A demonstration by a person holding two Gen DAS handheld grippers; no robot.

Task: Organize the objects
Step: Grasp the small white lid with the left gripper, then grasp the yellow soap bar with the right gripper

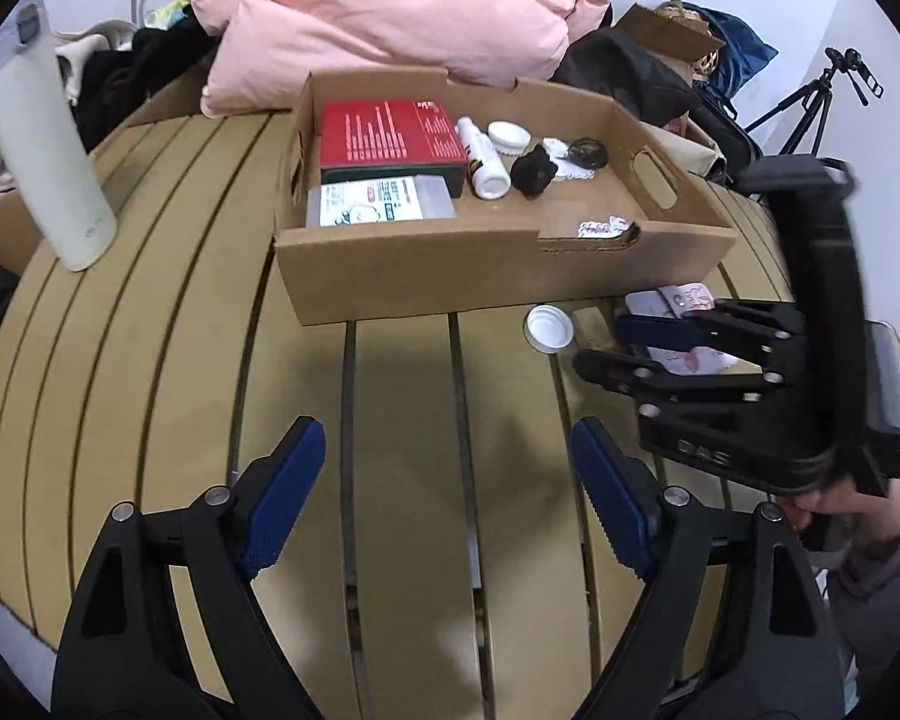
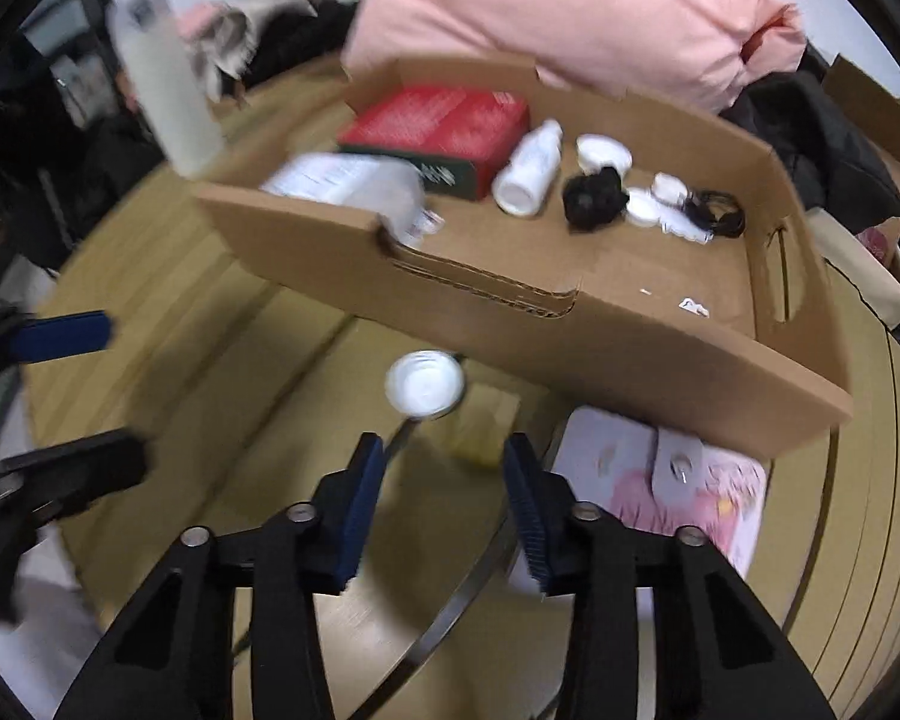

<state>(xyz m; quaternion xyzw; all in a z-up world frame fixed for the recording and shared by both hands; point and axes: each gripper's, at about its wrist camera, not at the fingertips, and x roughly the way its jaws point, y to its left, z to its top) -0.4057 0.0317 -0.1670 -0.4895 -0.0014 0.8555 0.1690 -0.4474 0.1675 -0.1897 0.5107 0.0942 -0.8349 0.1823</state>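
- Left wrist view: the left gripper [image 1: 444,498] hangs spread and empty over the desk [image 1: 150,312]. At 1 o'clock a white cap [image 1: 549,329] lies just before the box [image 1: 450,276]; the right gripper [image 1: 606,339] reaches in at 3 o'clock.
- Right wrist view: the right gripper [image 2: 444,510], half spread, grips nothing. The cap [image 2: 425,383] sits at 12 o'clock, the pink pouch [image 2: 678,480] at 2. The cap looks light, stiff and slippery; pinch across its rim.

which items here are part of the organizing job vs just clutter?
Job: cardboard tray; white cap, small yellowish block and pink-printed packet on the table in front of it.
Clutter: pink quilt, white tumbler, tripod, dark clothes.
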